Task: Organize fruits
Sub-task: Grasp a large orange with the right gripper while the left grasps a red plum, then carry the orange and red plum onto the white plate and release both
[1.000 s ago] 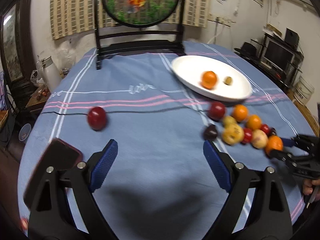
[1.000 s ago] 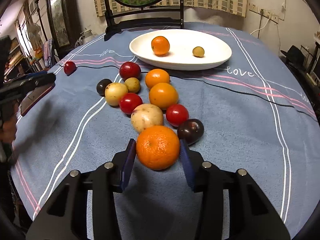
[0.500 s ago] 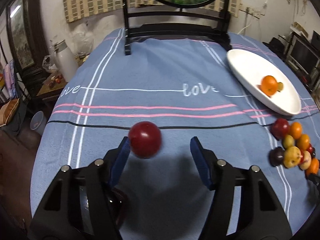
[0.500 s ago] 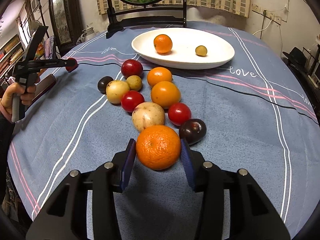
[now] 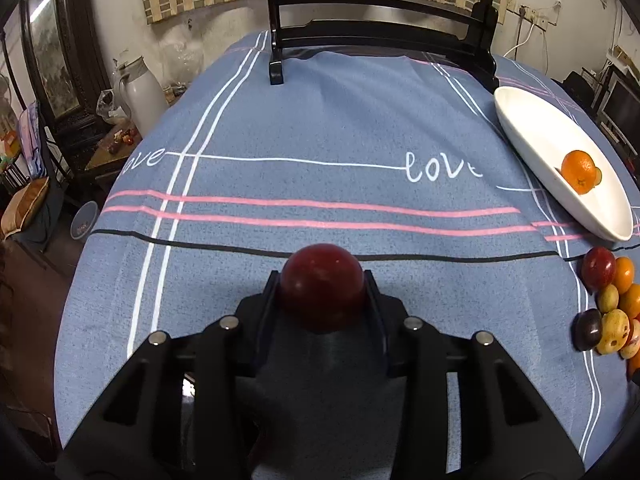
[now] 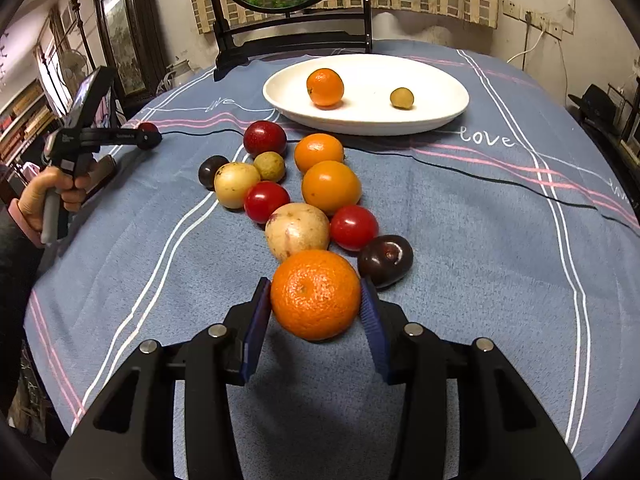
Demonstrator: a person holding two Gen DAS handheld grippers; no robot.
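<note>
1. The left tongs (image 5: 322, 292) are closing on a dark red round plum (image 5: 322, 285), their pads at its two sides; it sits on the blue striped cloth surface (image 5: 320, 128), well left of the white oval ceramic plate (image 5: 520, 128).
2. The right tongs (image 6: 316, 308) stand narrow, holding a large bright orange mandarin (image 6: 316, 294) at the near end of the fruit cluster in front of the plate.
3. Judged best practice: finish squeezing gently, centred on the plum's widest part, then lift straight up before carrying it towards the plate.
</note>
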